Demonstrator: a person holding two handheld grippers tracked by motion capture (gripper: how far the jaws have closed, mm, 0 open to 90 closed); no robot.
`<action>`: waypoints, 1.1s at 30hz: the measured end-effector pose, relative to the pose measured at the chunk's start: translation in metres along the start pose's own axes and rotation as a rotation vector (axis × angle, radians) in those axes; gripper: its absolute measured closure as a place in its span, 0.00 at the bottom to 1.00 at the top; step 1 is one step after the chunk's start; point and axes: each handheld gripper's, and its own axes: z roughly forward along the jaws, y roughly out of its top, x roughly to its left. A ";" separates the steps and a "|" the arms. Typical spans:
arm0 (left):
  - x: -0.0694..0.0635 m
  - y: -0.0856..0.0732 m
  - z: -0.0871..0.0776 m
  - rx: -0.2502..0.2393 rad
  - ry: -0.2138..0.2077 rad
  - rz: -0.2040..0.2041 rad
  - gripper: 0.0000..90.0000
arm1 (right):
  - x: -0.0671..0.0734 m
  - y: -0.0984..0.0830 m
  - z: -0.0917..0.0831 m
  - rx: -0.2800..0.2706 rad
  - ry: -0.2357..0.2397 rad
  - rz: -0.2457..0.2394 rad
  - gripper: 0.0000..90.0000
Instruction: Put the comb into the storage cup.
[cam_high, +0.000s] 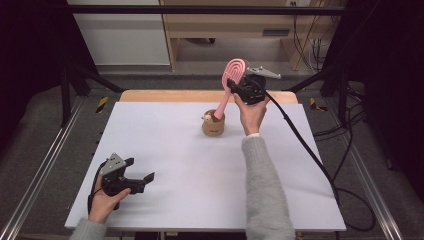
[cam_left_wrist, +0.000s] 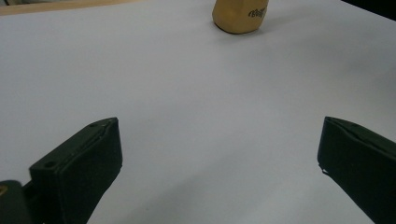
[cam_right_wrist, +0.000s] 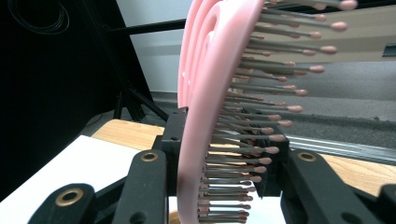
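White bench (cam_high: 165, 150) top on a wooden base, dark frame rails and cables around it, a cabinet behind. Right gripper (cam_high: 239, 82) is raised over the far edge of the bench and clamped on the head of a pink hairbrush (cam_high: 231, 80); in the right gripper view the brush (cam_right_wrist: 210, 116) sits between the jaws with its bristles pointing toward one jaw and its back toward the other. Brush handle slants down and its lower end is at or inside the mouth of a small tan cup (cam_high: 213, 124) standing near the far middle of the bench; cannot tell if the tip touches the bottom. Left gripper (cam_high: 140, 175) sits low near the near left corner, jaws wide apart, holding nothing; in its own view the cup (cam_left_wrist: 240, 15) is well ahead with bare bench between. Step in hand looks like standing the brush in the cup. To do it well: bring the handle more upright before lowering, since a slanted handle will likely lever the light cup over; lower slowly and straight down; release only once the handle rests on the bottom and the head leans on the rim. Grip is on the bristle side, so avoid squeezing harder. Left gripper could come in to steady the cup if it starts to tip.
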 end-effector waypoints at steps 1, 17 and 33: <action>0.000 0.000 0.000 0.000 0.001 0.000 0.00 | 0.000 0.000 0.001 0.001 0.000 -0.001 0.71; 0.000 0.000 0.000 0.002 -0.002 0.001 0.00 | 0.004 -0.017 0.018 0.031 -0.013 0.002 0.71; 0.000 0.000 0.001 0.007 -0.002 0.004 0.00 | 0.001 -0.039 0.027 0.053 -0.013 0.033 0.71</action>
